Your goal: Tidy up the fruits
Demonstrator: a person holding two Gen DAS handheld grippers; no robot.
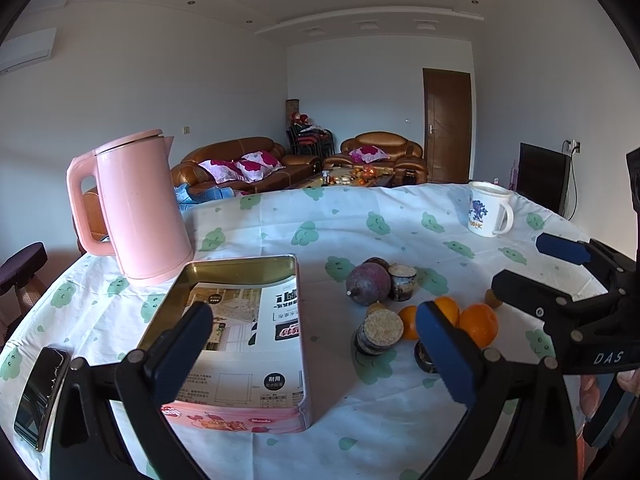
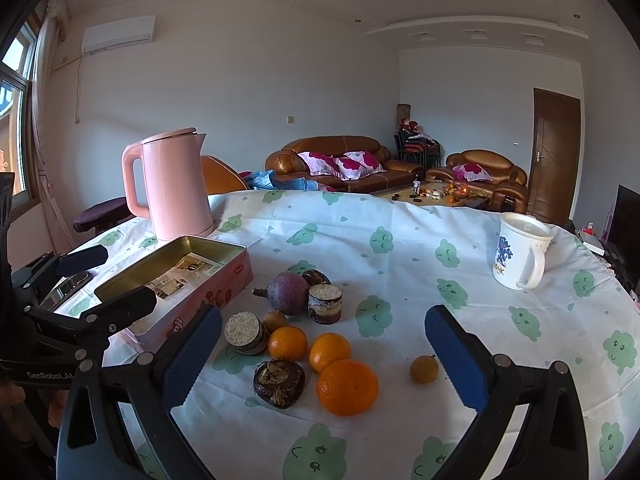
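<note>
A pile of fruit lies on the table: three oranges, the largest [image 2: 347, 387] nearest, a purple round fruit [image 2: 289, 293] [image 1: 368, 283], a dark brown one [image 2: 279, 382], two cut dark pieces [image 2: 245, 333] [image 2: 325, 303] and a small yellow fruit [image 2: 424, 369]. An open pink tin box [image 1: 236, 344] [image 2: 176, 280] with paper inside stands left of them. My left gripper [image 1: 316, 344] is open and empty over the box's right edge. My right gripper [image 2: 324, 354] is open and empty above the oranges; it also shows in the left wrist view [image 1: 532, 268].
A pink kettle [image 1: 140, 208] [image 2: 172, 188] stands behind the box. A white mug [image 2: 520, 256] [image 1: 489, 209] stands at the far right. A phone [image 1: 42, 394] lies at the table's left edge. The cloth has green cloud prints.
</note>
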